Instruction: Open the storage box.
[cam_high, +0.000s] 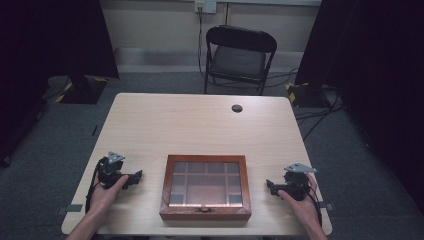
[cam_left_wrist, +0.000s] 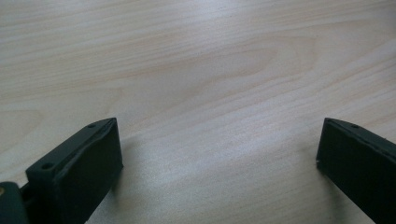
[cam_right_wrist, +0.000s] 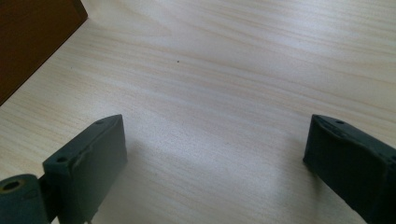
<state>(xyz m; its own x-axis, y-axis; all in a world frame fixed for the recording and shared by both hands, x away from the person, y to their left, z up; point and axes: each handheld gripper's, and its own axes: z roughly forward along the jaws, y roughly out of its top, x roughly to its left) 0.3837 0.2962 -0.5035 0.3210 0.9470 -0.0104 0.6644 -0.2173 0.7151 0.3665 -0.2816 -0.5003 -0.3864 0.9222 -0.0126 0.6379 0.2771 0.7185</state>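
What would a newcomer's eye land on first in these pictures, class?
First, the dark wooden box with a glass lid, shut, at the near middle of the pale table, its compartments showing through the pane. Next, the left gripper and the right gripper, one on each side of the box, both pointing inward at it with jaws wide open and nothing between them. Beyond the table stands a black folding chair.

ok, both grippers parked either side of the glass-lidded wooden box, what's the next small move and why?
Probably bring the right gripper in toward the front edge of the brown wooden box with the glass lid, near its small front clasp. The lid looks closed, both grippers rest on the light wooden table with jaws open and nothing between them, and the left gripper could steady the box's side.
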